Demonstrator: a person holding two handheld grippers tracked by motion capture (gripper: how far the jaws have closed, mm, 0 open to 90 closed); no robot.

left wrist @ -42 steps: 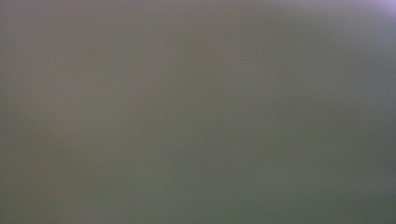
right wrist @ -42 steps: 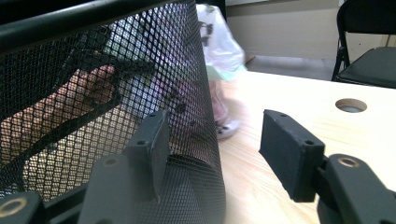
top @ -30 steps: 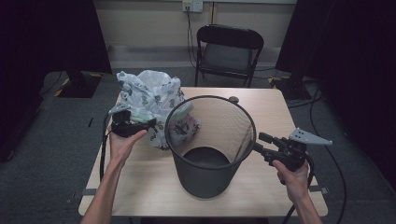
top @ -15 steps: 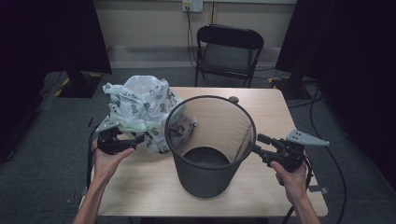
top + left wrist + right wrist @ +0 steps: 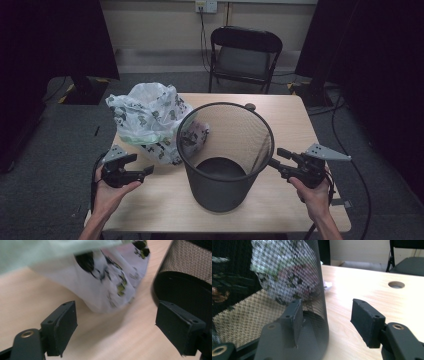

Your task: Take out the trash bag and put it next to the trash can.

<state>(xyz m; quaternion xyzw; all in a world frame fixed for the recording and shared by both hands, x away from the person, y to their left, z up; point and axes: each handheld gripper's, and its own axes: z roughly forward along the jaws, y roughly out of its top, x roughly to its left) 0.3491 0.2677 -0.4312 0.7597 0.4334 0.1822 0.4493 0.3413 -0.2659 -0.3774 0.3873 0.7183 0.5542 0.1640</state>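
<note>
Folding chair (image 5: pixel 243 55) behind the table (image 5: pixel 280 120), patterned plastic bag (image 5: pixel 147 120) touching the mesh wastebasket's (image 5: pixel 225 150) left side at table centre, your right gripper (image 5: pixel 279 159) jaws straddling its rim, apart, not pressing, your left gripper (image 5: pixel 142 171) jaws wide, empty, near the crumpled translucent bag.

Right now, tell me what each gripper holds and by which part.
Nothing is held. The left gripper is open on the table, short of the plastic bag. The right gripper stands open beside the mesh bin, one jaw against its wall, not clamping.

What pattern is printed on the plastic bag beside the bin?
The plastic bag is translucent white with small dark and yellow-green printed motifs, clearest in the left gripper view.
</note>
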